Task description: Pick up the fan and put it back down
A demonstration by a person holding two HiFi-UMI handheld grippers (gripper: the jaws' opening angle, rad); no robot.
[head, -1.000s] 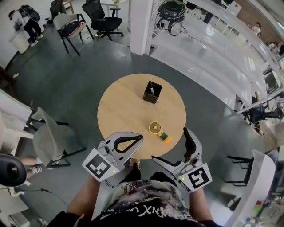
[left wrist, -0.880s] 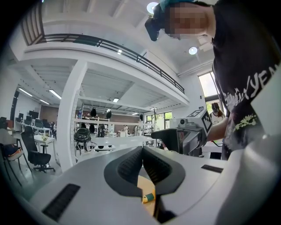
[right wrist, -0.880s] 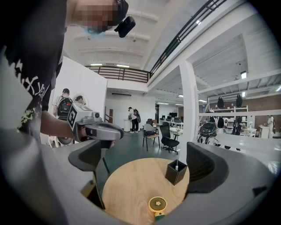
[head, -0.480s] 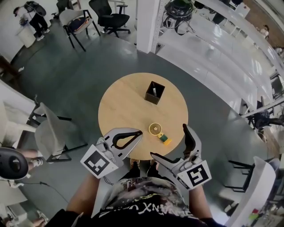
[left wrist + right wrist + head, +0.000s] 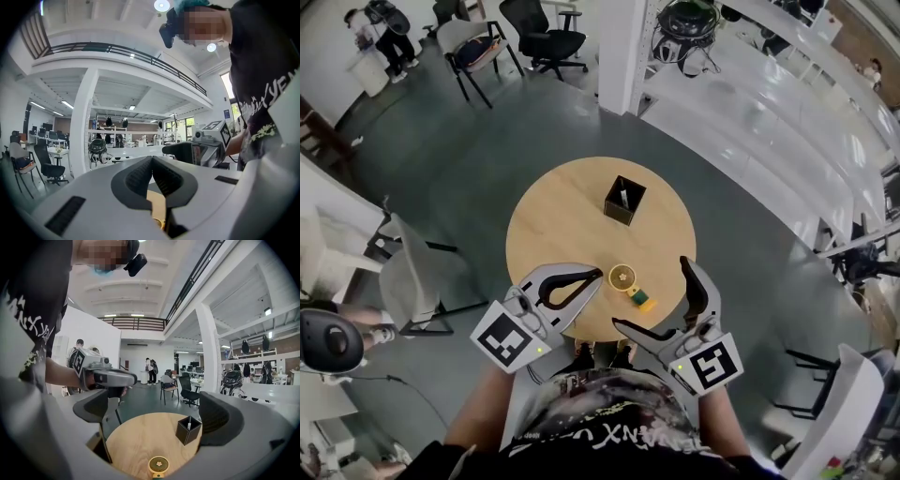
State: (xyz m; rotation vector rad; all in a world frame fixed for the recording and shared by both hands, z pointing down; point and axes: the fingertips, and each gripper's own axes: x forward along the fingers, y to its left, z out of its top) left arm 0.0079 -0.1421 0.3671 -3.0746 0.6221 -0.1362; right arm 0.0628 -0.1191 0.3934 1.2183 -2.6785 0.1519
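Observation:
A small yellow round fan (image 5: 623, 277) with a green base lies flat on the round wooden table (image 5: 572, 211), near its front edge. In the right gripper view the fan (image 5: 159, 464) shows low between the jaws, on the table (image 5: 140, 434). My right gripper (image 5: 651, 298) hangs open just right of the fan, above the table's front edge. My left gripper (image 5: 594, 277) is shut with nothing in it, its tip just left of the fan. In the left gripper view the pads (image 5: 140, 176) meet, and the right gripper (image 5: 194, 152) shows beyond them.
A black square pen holder (image 5: 623, 199) stands on the table behind the fan, also seen as the holder (image 5: 188, 430) in the right gripper view. Grey chairs (image 5: 417, 277) stand left of the table, a white pillar (image 5: 623, 52) behind it, people far back.
Both grippers have crept forward toward the fan over the table's front edge. The left has stayed shut and the right open. The fan has not moved.

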